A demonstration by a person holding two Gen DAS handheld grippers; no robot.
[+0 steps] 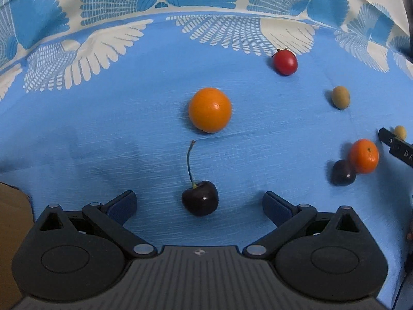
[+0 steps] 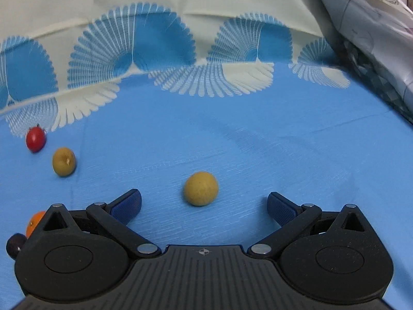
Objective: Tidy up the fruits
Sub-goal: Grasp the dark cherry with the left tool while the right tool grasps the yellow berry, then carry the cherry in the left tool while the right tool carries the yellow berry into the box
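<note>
1. Left wrist view: the left gripper point(image 1: 199, 201) is spread wide, holding nothing; a dark cherry point(image 1: 200, 198) lies between its fingertips on the blue cloth point(image 1: 103, 142), with an orange point(image 1: 209, 109) farther off.
2. Right wrist view: the right gripper point(image 2: 204, 201) gapes empty; a yellow fruit point(image 2: 201, 188) sits between its fingertips, and a red tomato point(image 2: 36, 142) lies far left.

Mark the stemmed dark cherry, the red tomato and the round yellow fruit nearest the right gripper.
dark cherry point(image 1: 200, 198): left wrist view, middle of its body.
red tomato point(image 1: 285, 63): left wrist view, centre of its skin.
round yellow fruit point(image 2: 201, 188): right wrist view, centre.
</note>
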